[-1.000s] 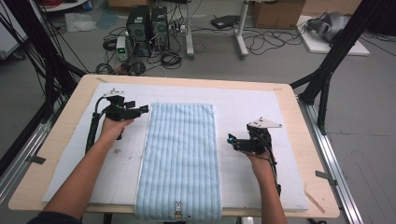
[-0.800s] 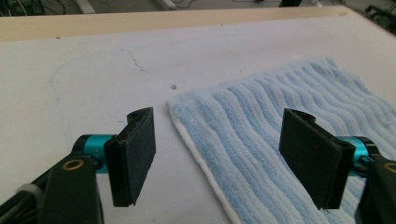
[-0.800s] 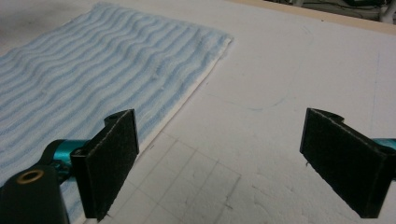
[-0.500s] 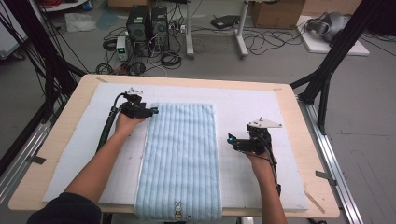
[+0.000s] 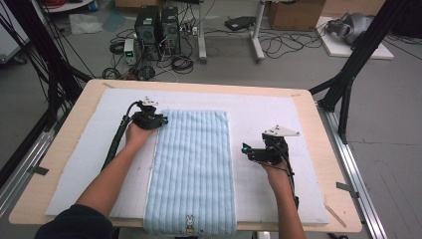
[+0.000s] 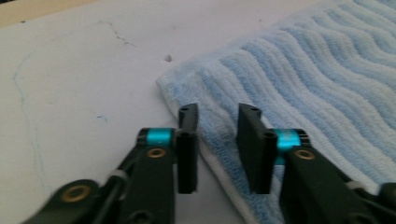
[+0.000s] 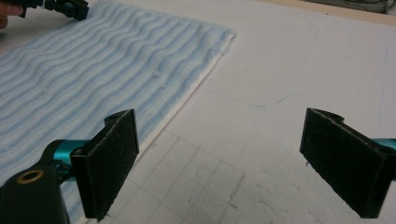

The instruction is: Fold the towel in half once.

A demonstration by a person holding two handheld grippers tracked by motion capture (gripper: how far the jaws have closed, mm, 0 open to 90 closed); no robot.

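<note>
At the far left corner of the pale blue, wavy-striped terry towel (image 5: 191, 174), your left gripper (image 6: 217, 140) has just been closing its jaws, with the towel's white-hemmed edge running between them. A narrow gap still shows between the pads, and they straddle the hem without clearly pinching it, so count nothing as held yet. The towel itself lies flat and lengthwise down the middle of the white foam mat (image 5: 278, 119) on the wooden table (image 5: 74, 109), its near end with the small rabbit emblem (image 5: 189, 222) hanging at the table's near edge.

What could go wrong here: the jaws sit just in from the corner, so they may catch only the thin hem and the cloth could slide out once you lift. Pressed too low, the pads could also bite into the foam and drag the mat along with the towel. And if you raise this corner alone, the towel will skew, because the other side is not gripped.

Your left forearm reaches forward along the towel's left edge, the hand low with the gripper pointing across at the cloth. Your right gripper (image 7: 219, 163) hovers over bare mat just beside the towel's right edge, its jaws spread wide with nothing between them.
</note>
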